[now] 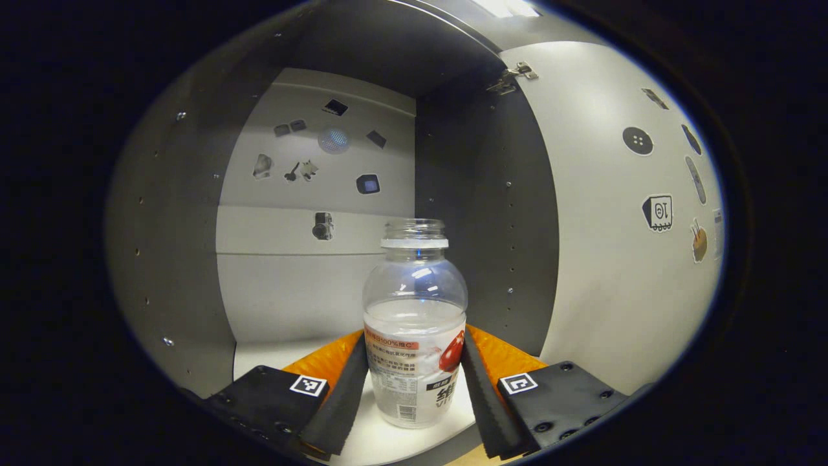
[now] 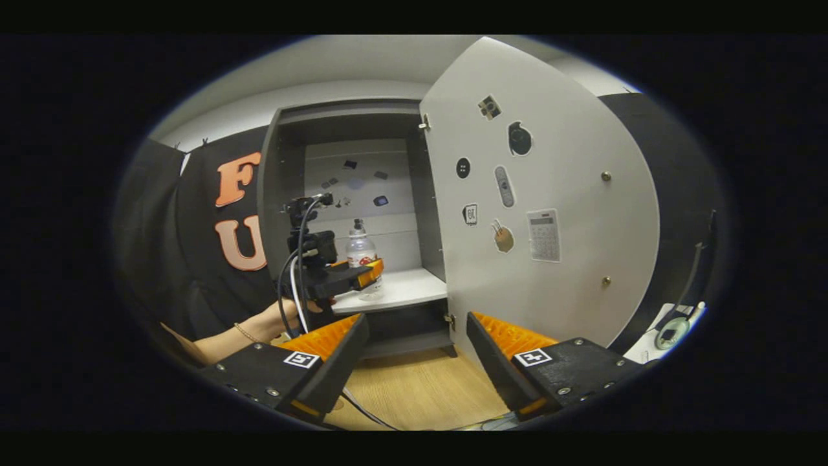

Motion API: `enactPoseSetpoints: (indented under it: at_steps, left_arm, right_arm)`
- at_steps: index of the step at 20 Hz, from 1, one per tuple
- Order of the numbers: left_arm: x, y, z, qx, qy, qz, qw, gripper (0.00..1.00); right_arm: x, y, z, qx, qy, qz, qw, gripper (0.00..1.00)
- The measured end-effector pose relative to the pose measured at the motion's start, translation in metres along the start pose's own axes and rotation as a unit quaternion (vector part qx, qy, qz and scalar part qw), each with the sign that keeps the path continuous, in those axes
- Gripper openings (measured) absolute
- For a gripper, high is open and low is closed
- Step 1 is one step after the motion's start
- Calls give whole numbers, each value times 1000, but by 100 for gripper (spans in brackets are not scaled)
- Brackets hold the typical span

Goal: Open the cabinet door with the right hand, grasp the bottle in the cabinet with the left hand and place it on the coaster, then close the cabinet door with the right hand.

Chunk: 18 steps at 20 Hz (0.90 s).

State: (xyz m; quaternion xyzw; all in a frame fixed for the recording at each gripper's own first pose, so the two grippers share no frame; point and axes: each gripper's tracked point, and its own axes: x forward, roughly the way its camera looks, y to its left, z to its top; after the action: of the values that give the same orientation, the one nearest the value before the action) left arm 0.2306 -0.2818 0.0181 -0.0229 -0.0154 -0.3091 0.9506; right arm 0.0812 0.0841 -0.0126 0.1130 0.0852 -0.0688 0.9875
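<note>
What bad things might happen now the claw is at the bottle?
The bottle has no cap and looks mostly empty, so a hard squeeze from the left claw might tip it. The open cabinet door stands close beside it; swinging the bottle out wide could bump it.

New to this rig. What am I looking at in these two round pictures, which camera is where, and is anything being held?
No robot arm here: a person holds a two-finger gripper in each hand, and a fisheye camera rides on each, looking along its fingers.

The left gripper view looks into the open cabinet. The left gripper has its black pads on either side of a clear bottle, capless, standing on the white shelf. The pads sit right at its label; whether they press yet, I cannot tell.

The right gripper view is taken from farther back. The right gripper is open and holds nothing. Ahead, the cabinet door, with stickers, is swung open, and the left gripper is at the bottle, held by a hand.
</note>
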Motion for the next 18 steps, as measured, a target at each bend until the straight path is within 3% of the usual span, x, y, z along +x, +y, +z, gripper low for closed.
enactPoseSetpoints:
  at_steps: [4, 7, 14, 18]
  left_arm:
    - [-15, -2, 4, -12, -12, -10, 1000, 82]
    - [-42, -6, 10, -9, -21, -9, 1000, 82]
    - [-130, -22, -1, 1, -18, 31, 999, 82]
    - [-182, -26, -16, -3, -13, 75, 997, 82]
  right_arm:
    - [-9, -3, -7, -19, 10, -19, 1000, 93]
    - [-7, 0, -10, -36, 13, -10, 999, 94]
    - [-30, 10, -14, -58, 13, 74, 995, 93]
    - [-48, 4, -17, -101, 3, 112, 989, 93]
